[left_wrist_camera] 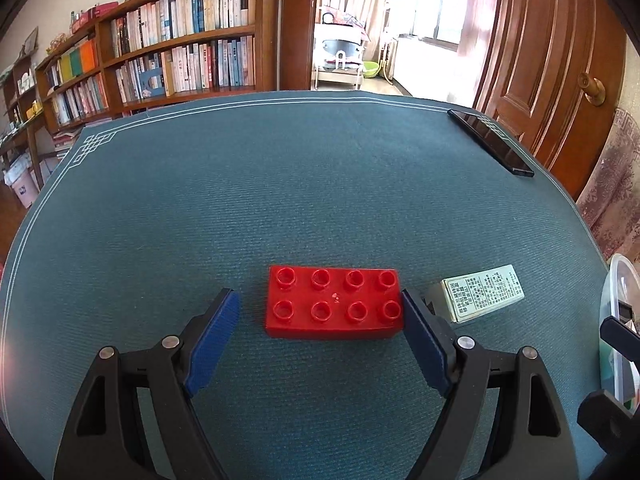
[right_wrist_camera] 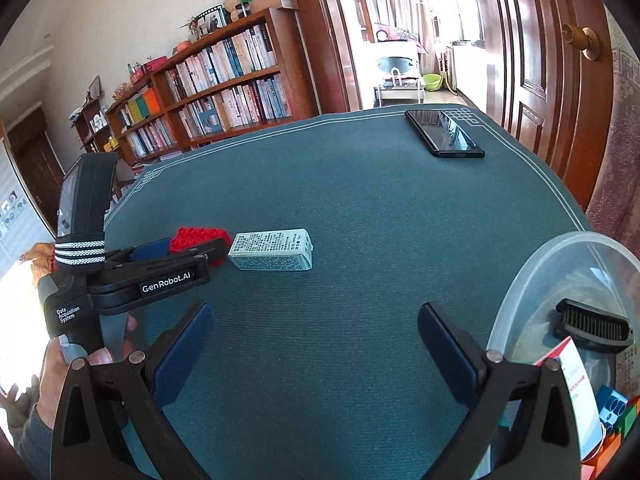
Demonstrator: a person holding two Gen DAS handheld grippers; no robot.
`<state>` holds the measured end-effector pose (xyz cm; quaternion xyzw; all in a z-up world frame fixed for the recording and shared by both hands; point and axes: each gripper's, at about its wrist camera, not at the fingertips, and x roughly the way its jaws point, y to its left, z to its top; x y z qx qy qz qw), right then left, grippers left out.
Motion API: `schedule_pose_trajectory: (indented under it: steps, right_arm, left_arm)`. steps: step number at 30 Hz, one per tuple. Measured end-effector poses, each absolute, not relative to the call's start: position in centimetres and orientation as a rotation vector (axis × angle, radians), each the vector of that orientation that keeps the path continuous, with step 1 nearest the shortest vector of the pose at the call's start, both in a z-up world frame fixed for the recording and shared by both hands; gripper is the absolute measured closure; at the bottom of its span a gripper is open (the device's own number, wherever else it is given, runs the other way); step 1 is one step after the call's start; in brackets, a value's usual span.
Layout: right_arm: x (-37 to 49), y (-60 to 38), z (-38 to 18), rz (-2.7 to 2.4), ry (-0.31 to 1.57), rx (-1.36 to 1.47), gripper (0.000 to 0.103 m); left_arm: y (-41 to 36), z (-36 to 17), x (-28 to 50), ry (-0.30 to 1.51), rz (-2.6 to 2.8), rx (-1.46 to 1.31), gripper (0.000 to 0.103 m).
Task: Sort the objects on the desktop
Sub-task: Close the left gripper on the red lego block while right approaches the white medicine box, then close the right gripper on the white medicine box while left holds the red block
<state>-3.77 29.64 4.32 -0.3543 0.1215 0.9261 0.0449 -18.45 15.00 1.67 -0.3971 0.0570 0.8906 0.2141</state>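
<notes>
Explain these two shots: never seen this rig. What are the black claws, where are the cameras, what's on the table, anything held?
There is no robot here: a person holds a two-finger gripper in each hand, with a fisheye camera on each looking along its fingers. The left wrist view shows the left gripper open, its blue pads either side of a red brick, not clamped. The right wrist view shows the right gripper open and empty. On the teal mat lie the brick, a small printed box and a black phone. A clear tub at the right already holds items.

red brick (left_wrist_camera: pixel 334 302), studs up, flat on mat (left_wrist_camera: pixel 280 184)
</notes>
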Motion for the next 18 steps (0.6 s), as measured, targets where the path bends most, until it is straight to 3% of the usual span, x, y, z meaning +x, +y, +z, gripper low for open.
schedule_pose_trajectory:
  steps: [4, 6, 18]
  right_arm:
    - [-5.1, 29.2, 3.7, 2.805, 0.331, -1.107, 0.001]
    - [-5.7, 29.3, 3.3, 2.788, 0.332, -1.131, 0.001]
    - [-8.9, 27.0, 2.9, 2.794, 0.229, -1.177, 0.001]
  left_arm:
    - [14.5, 1.9, -18.2, 0.147, 2.49, -1.099, 0.021]
    - [14.2, 2.0, -17.9, 0.144, 2.503, -1.094, 0.035]
    - [10.5, 5.6, -16.6, 0.065, 2.658, -0.933, 0.035]
